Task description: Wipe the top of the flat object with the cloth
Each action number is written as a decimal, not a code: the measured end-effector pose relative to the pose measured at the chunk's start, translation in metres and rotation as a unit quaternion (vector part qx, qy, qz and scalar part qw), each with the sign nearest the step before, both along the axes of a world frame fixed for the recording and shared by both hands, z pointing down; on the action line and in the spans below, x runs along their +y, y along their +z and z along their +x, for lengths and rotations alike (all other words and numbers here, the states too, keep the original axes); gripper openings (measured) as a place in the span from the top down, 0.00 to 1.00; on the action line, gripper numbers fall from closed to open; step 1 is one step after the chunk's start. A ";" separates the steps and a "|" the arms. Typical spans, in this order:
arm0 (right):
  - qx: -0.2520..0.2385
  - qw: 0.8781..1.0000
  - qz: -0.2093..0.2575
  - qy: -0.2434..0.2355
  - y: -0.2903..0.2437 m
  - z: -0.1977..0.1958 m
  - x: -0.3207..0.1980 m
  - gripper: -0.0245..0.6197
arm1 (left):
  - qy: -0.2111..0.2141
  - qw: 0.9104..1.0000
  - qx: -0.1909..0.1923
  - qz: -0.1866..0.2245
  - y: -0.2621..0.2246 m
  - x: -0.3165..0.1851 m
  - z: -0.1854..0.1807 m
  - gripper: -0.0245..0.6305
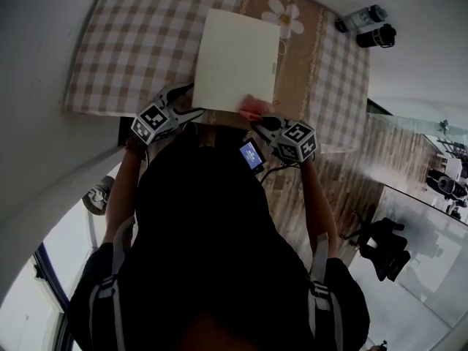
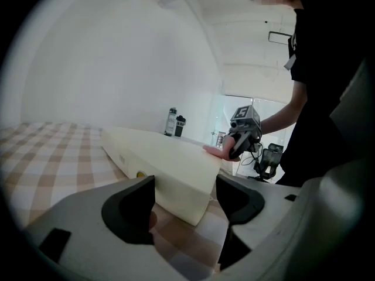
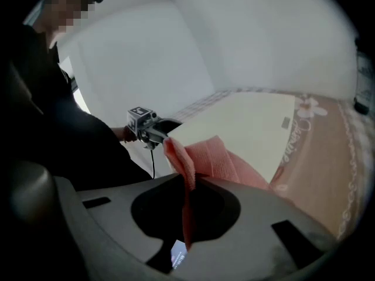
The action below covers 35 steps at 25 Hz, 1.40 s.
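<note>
- Across the upper half of the head view: a table under a checked tablecloth (image 1: 146, 35), with a tan band carrying a daisy print (image 1: 284, 17) toward the upper right.
- Centre top: the flat object (image 1: 238, 57), a cream rectangular slab, lies flat on the tablecloth. Its near edge is at the table edge closest to the person.
- Left gripper (image 2: 184, 198): released, jaws spread wide. The slab's near left corner sits in the gap between them; I cannot tell whether they touch it.
- Right gripper (image 3: 187, 186): clenched on the cloth (image 3: 217, 160), which is pink. A fold is pinched between the jaws, and the rest is draped on the slab's near right corner.
- Upper right of the head view: two bottles (image 1: 365, 17), off the tablecloth and well apart from the slab.
</note>
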State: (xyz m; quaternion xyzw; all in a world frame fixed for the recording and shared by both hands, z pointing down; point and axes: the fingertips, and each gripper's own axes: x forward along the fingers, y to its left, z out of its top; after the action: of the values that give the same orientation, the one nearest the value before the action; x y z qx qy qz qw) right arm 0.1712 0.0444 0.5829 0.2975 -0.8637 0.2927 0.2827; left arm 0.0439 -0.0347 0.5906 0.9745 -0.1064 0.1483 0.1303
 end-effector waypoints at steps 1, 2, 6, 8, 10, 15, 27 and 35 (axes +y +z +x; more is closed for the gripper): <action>-0.014 1.000 -0.004 0.000 0.000 -0.002 0.006 0.94 | -0.004 1.000 -0.003 0.009 -0.002 0.002 -0.002 0.46; -0.024 1.000 0.004 0.003 -0.003 -0.003 0.009 0.94 | -0.006 1.000 -0.010 0.018 -0.003 0.004 -0.004 0.49; -0.060 0.993 0.084 0.050 -0.046 -0.006 -0.008 0.94 | -0.002 0.997 -0.038 0.066 -0.018 0.006 -0.009 0.58; -0.066 0.987 0.130 0.069 -0.073 -0.011 -0.022 0.93 | -0.005 0.996 -0.031 0.086 -0.036 0.002 -0.010 0.59; -0.066 0.978 0.181 0.086 -0.099 -0.017 -0.038 0.94 | -0.032 0.995 0.001 0.091 -0.063 -0.013 -0.012 0.68; -0.048 0.938 0.305 0.159 -0.152 -0.025 -0.080 0.94 | -0.193 0.970 0.083 0.121 -0.133 -0.072 -0.034 0.91; -0.039 0.894 0.342 0.286 -0.113 -0.035 -0.152 0.94 | -0.343 0.927 0.107 0.110 -0.131 -0.109 -0.023 0.96; -0.037 0.890 0.343 0.299 -0.105 -0.024 -0.158 0.94 | -0.312 0.940 0.087 0.110 -0.113 -0.110 -0.008 0.96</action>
State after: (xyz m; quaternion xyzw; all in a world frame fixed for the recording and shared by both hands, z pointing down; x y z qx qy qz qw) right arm 0.1468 -0.1138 0.4778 0.6088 -0.7905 0.0596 0.0297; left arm 0.0360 -0.1452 0.4771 0.9098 -0.4088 0.0023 0.0710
